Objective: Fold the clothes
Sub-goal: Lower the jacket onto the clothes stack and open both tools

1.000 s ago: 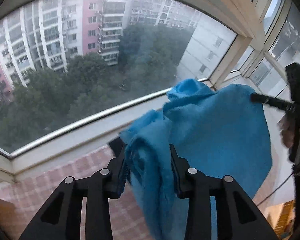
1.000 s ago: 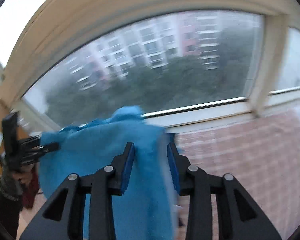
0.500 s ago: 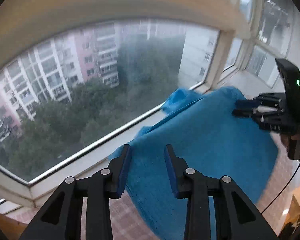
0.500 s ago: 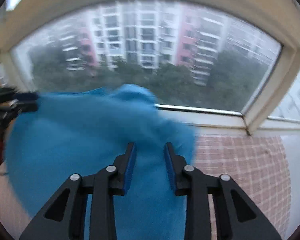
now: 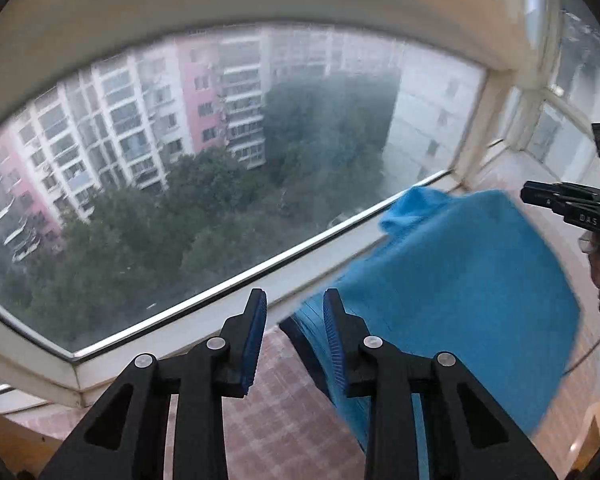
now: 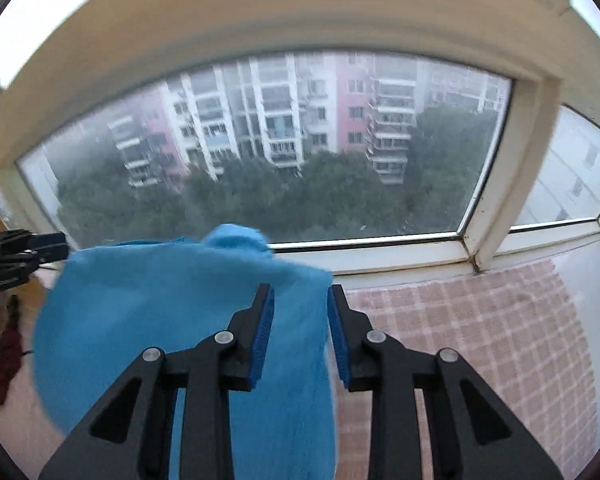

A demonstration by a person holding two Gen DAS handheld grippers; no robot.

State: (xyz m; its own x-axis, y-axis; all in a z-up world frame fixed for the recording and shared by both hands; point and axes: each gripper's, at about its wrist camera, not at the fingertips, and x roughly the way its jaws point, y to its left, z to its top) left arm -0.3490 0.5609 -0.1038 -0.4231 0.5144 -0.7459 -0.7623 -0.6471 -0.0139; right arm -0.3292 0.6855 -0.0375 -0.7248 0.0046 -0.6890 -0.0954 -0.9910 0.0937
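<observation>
A blue fleece cloth (image 5: pixel 460 280) hangs spread out and blurred between the two grippers, over the pink checked tabletop (image 5: pixel 280 420). The jaws of my left gripper (image 5: pixel 294 296) are closing. Nothing is pressed between the pads, and the cloth's edge lies just beyond the right pad. In the right wrist view the cloth (image 6: pixel 160 312) shows through the gap of my right gripper (image 6: pixel 300 292). Both pad faces there are bare, so it stands open. Each gripper also shows at the edge of the other view: the right gripper (image 5: pixel 526 196) and the left gripper (image 6: pixel 64 244), each near a top corner of the cloth.
A wide bay window with a white sill (image 6: pixel 400 256) runs just behind the checked tabletop (image 6: pixel 480 340). A hand (image 5: pixel 596 264) holds the right gripper's handle. Dark red clothes (image 6: pixel 0 360) lie at the far left in the right wrist view.
A second ago my left gripper was shut on a bunch of the cloth; now the cloth is out of its jaws, off to the right and spread wider. Both views have swung along the window.
</observation>
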